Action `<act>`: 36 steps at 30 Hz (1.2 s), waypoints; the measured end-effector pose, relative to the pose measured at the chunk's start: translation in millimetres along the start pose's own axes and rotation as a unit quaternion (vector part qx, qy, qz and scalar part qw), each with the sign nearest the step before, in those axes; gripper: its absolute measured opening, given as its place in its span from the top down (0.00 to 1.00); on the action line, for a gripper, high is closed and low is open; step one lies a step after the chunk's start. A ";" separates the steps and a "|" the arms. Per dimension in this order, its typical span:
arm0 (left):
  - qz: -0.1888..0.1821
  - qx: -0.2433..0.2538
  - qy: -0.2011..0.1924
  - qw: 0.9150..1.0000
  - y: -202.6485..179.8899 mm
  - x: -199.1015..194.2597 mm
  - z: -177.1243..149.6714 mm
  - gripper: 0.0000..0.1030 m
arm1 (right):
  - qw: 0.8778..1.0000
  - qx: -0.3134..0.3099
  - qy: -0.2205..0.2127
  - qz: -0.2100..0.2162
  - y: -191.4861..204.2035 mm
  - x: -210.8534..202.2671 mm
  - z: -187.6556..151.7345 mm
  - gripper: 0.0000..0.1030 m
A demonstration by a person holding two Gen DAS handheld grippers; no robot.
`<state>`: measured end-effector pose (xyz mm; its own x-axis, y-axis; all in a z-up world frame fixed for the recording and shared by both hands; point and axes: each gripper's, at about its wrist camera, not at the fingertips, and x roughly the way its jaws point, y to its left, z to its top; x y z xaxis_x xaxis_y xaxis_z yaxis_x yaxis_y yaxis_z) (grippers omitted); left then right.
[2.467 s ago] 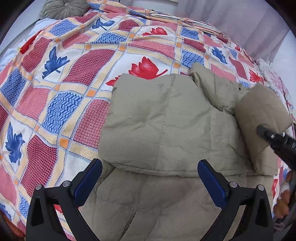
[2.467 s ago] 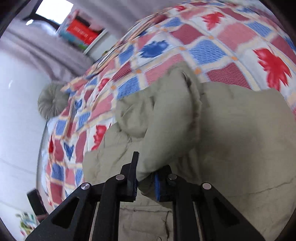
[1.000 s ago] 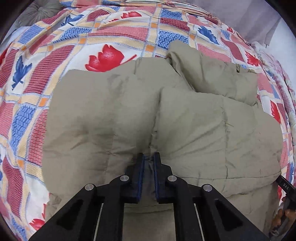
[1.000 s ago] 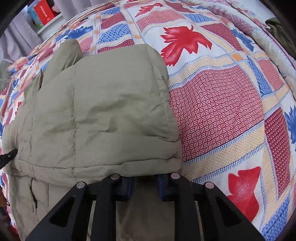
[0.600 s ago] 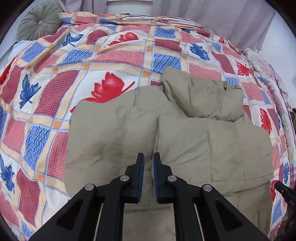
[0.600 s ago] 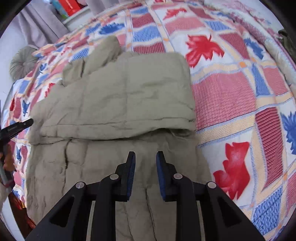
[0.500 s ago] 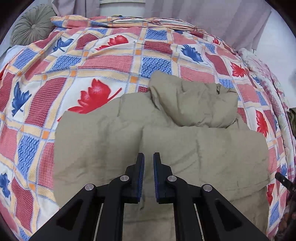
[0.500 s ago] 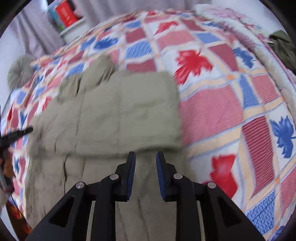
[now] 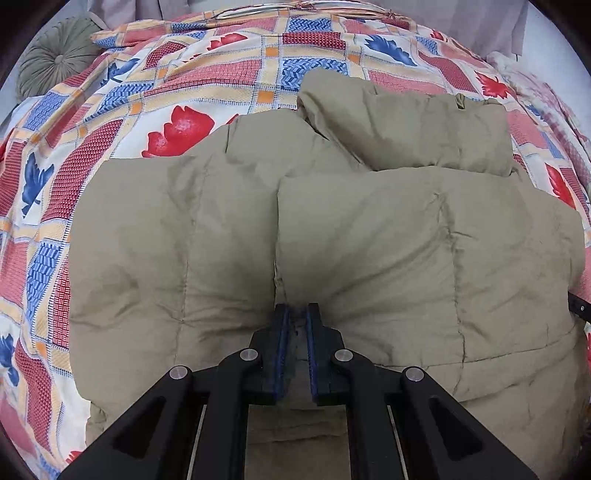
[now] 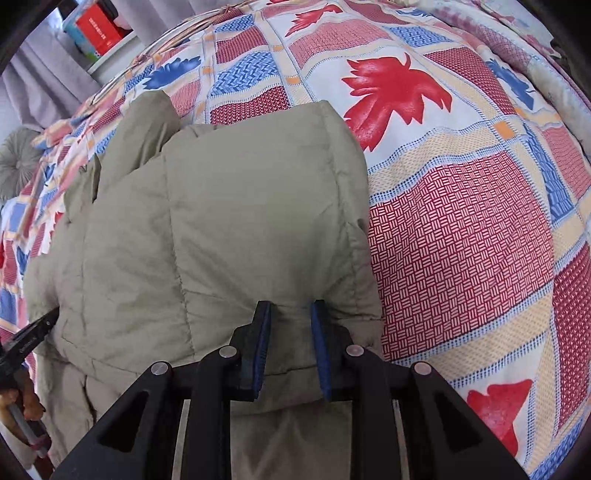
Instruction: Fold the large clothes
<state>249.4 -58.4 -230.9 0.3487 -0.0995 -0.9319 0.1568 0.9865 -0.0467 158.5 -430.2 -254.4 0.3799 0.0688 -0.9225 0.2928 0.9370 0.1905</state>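
Observation:
A khaki padded jacket (image 9: 369, 240) lies on the bed, both sleeves folded across its body and the hood (image 9: 406, 125) bunched at the far end. My left gripper (image 9: 296, 314) is shut, its tips pressed into the gap between the two folded sleeves. In the right wrist view the jacket (image 10: 221, 221) fills the left half. My right gripper (image 10: 290, 308) stands slightly apart with the folded sleeve's lower edge between its pads. The left gripper's tip (image 10: 33, 332) shows at the left edge.
The bed has a quilt (image 9: 184, 74) in red, blue and cream patches, also right of the jacket in the right wrist view (image 10: 461, 240). A round grey cushion (image 9: 55, 70) lies at the far left. Curtains and a shelf with a red box (image 10: 99, 29) stand behind.
Both grippers were lifted above the jacket half a second ago and have come down onto it. The left now presses between the sleeves; the right's jaws now straddle the sleeve edge.

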 end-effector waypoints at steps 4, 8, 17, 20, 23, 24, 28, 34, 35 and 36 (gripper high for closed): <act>-0.003 -0.006 0.008 1.000 2.9 -15.2 0.7 0.89 | 1.000 0.002 0.004 -0.012 3.6 -17.5 2.7 0.75; -0.001 -0.003 0.008 1.000 6.9 -31.9 -2.7 0.89 | 1.000 0.004 -0.006 -0.010 4.7 -42.4 -5.4 0.71; 0.005 0.005 0.023 1.000 12.0 -62.9 -28.4 0.89 | 0.999 0.034 0.022 0.014 14.1 -73.7 -57.8 0.60; -0.002 0.007 0.029 1.000 12.9 -70.7 -40.3 0.89 | 0.998 0.042 0.036 0.021 18.0 -79.3 -73.3 0.58; -0.008 0.013 0.037 0.999 11.4 -76.7 -52.9 0.89 | 0.998 0.048 0.042 0.023 21.3 -84.6 -86.0 0.52; -0.007 0.016 0.038 0.999 10.2 -78.3 -57.0 0.89 | 0.997 0.050 0.045 0.025 21.8 -86.1 -89.5 0.51; -0.013 0.021 0.056 0.998 9.2 -83.2 -72.4 0.89 | 0.996 0.058 0.054 0.029 25.4 -92.5 -104.4 0.50; -0.020 0.029 0.076 0.996 5.7 -89.7 -93.7 0.67 | 0.995 0.070 0.064 0.036 30.4 -100.1 -119.7 0.48; -0.019 0.026 0.079 0.996 6.1 -91.3 -96.2 0.11 | 0.995 0.072 0.065 0.037 31.6 -101.4 -122.1 0.47; -0.011 0.019 0.075 0.997 7.7 -95.0 -98.3 0.00 | 0.994 0.073 0.065 0.039 32.7 -102.8 -123.9 0.47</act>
<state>126.7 -28.7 -178.1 0.2031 -0.0985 -0.9742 0.1996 0.9782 -0.0573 20.3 -364.2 -195.0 0.2920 0.1932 -0.9367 0.3947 0.8678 0.3020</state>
